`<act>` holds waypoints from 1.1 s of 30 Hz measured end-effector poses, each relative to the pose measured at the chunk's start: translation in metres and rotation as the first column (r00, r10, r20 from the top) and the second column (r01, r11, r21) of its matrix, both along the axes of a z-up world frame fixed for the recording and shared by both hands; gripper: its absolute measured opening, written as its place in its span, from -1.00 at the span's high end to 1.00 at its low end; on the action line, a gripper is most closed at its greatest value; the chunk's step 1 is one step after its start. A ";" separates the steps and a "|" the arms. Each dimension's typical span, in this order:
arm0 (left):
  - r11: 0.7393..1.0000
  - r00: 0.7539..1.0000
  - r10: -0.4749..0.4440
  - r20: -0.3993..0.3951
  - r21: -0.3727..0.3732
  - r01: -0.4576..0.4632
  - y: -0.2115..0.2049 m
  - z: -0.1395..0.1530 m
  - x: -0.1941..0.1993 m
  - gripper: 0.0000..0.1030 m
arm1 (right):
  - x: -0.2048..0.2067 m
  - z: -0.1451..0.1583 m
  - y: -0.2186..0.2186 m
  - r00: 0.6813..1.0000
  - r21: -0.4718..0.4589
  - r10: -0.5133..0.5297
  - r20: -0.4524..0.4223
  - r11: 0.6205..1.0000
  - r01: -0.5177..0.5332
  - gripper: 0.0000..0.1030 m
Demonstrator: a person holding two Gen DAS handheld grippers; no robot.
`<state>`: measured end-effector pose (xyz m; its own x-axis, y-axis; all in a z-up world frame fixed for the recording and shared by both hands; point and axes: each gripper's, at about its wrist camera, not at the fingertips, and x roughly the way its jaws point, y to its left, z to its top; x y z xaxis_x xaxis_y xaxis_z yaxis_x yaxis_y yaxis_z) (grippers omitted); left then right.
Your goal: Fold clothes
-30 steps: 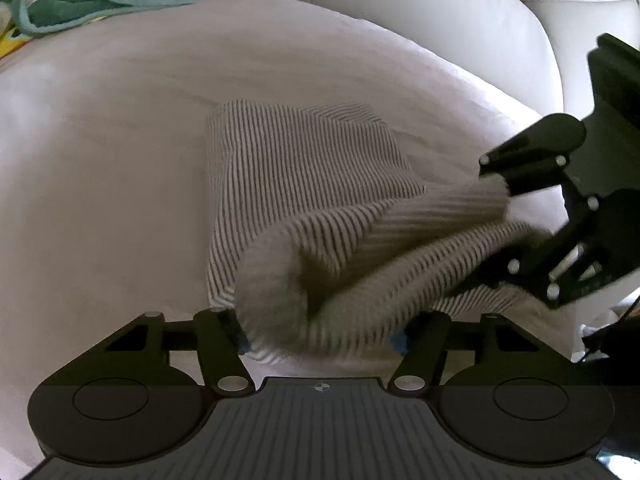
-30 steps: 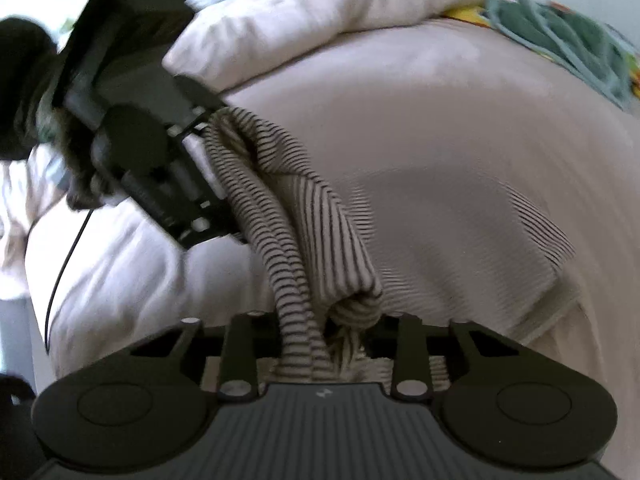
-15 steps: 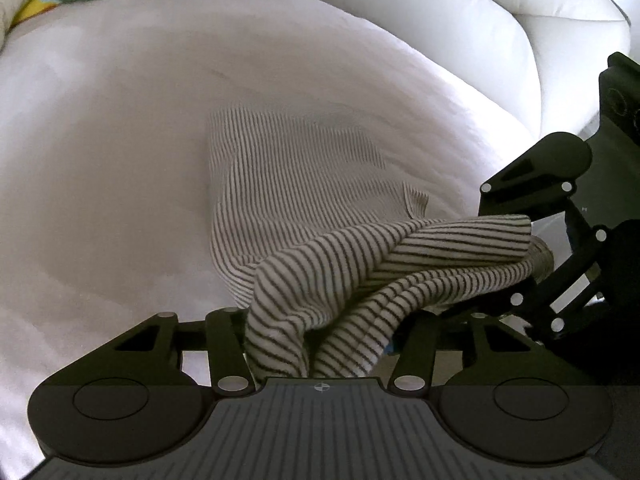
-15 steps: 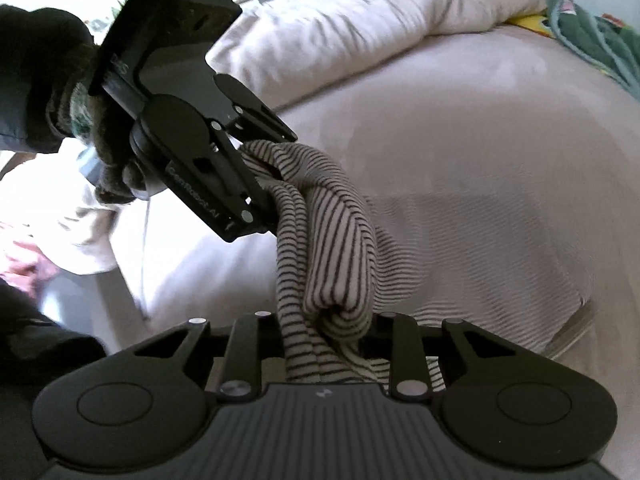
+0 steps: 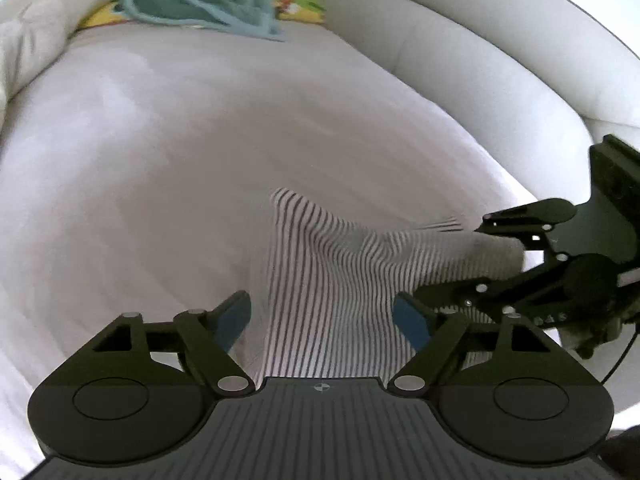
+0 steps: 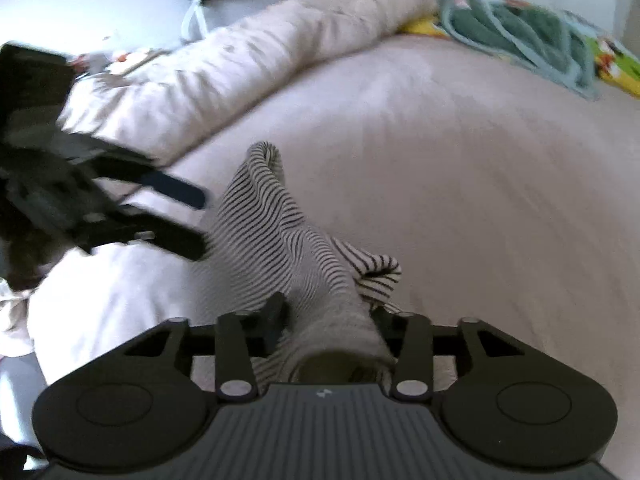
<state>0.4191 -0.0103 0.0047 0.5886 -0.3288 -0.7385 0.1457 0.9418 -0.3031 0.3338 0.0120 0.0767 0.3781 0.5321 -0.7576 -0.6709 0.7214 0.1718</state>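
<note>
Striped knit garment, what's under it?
The striped knit garment lies bunched on the pale pink bed sheet, which shows all around it. Whatever lies beneath its folds is covered and cannot be seen.

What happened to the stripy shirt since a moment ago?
The left gripper let go of the striped garment: its fingers have just been opening and stand clear of the cloth, which has dropped lower on the bed. The right gripper has been opening too, with cloth bunched between its fingers. The green towel stayed put.
</note>
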 end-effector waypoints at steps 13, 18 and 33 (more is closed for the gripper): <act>0.995 0.997 0.062 -0.034 -0.080 -0.065 0.017 -0.040 0.028 -0.47 | -0.020 -0.018 -0.070 0.952 0.039 -0.290 -0.099 0.955 0.295 -0.25; 0.997 0.997 0.075 -0.004 -0.021 -0.075 0.011 -0.040 0.040 -0.26 | -0.020 -0.010 -0.052 0.959 0.110 -0.278 -0.059 0.953 0.283 0.33; 0.992 1.000 -0.014 0.011 0.126 0.012 -0.014 -0.050 0.097 -0.26 | -0.011 -0.053 -0.063 0.954 -0.127 -0.289 -0.084 0.952 0.277 0.35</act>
